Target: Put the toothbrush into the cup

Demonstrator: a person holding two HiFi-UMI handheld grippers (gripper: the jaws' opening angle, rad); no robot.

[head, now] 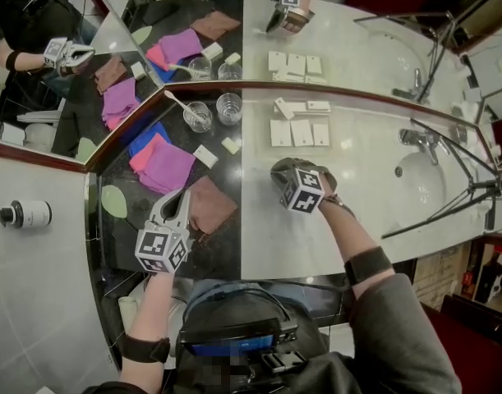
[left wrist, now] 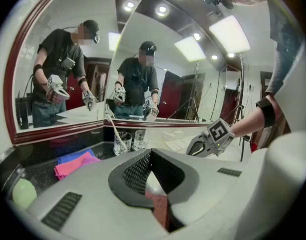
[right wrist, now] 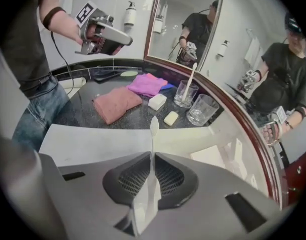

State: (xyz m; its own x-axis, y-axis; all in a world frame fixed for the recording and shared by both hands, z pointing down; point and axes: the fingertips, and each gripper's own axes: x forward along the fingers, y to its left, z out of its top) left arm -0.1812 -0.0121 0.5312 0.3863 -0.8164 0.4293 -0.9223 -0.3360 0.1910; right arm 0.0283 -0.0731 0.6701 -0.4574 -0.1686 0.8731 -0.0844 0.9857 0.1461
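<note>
Right gripper [right wrist: 151, 186]: jaws narrow, pinching a white toothbrush [right wrist: 153, 144] over the middle of the pale counter [head: 357, 220]. Left gripper [left wrist: 154, 184]: jaws together, empty, near the dark front edge. Empty glass cup [head: 228, 107] stands at the back edge, just beside a second glass [head: 198, 116] that holds another brush.

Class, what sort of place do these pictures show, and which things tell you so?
Probably a hotel-style bathroom: a white oval washbasin with a chrome tap, a large wood-framed wall mirror, and a white wall-mounted soap dispenser.
</note>
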